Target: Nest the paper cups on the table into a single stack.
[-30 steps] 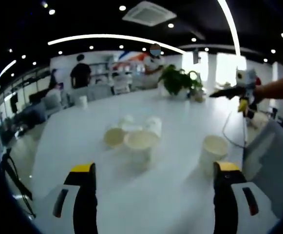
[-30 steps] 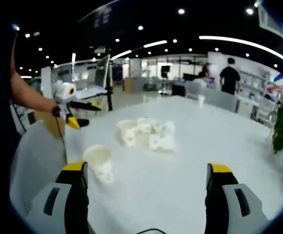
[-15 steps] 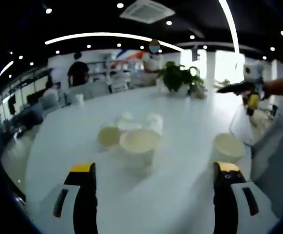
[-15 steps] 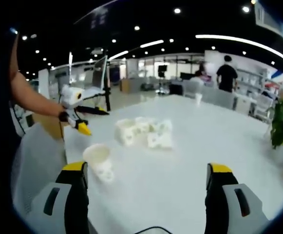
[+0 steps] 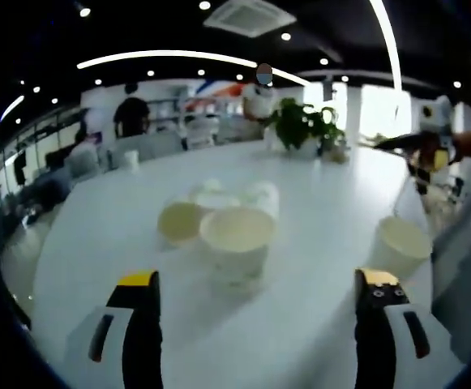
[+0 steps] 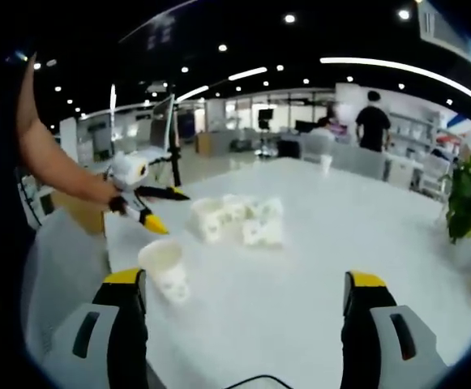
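Nothing stacked yet: cup cluster (image 5: 219, 219) at 12 o'clock, lone cup (image 5: 401, 245) at 3; left tool (image 5: 255, 284) and right tool (image 6: 243, 284) held wide, empty.

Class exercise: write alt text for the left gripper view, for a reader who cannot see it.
The left gripper, jaws open, faces a cluster of paper cups on a white table. A lone cup stands to the right; a potted plant sits behind.
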The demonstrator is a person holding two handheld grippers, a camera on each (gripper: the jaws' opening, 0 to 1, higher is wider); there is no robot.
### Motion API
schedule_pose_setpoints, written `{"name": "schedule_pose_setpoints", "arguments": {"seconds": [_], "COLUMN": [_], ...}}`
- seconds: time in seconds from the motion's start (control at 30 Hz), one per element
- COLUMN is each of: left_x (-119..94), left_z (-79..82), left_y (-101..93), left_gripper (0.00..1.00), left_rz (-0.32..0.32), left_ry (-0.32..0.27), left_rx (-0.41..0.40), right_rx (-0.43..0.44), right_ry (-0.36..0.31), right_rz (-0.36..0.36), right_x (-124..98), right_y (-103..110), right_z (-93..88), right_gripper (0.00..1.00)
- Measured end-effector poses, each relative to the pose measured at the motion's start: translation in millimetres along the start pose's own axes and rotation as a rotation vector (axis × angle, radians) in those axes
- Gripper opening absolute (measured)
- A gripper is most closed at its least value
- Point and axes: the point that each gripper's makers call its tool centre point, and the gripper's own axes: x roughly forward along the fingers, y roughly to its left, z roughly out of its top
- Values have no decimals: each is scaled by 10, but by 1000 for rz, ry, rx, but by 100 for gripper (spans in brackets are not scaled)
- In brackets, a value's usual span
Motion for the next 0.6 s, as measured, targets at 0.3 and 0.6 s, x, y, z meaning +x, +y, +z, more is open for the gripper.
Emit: {"name": "schedule_pose_setpoints", "arguments": {"seconds": [0.3,0.6], "left_x": [149,319], "left_z": [73,139], "left_y": [76,87], "left_gripper": [91,80], "left_rz": [8,-2], "left_ry": [-21,-47], "left_rx": [-27,-17], "right_rx": [2,14], "right_ry": [2,10], "right_rz": [2,-5], "right_x": [6,-2], "right_y": [23,25], "right_z": [27,11], "right_gripper": [100,100]}}
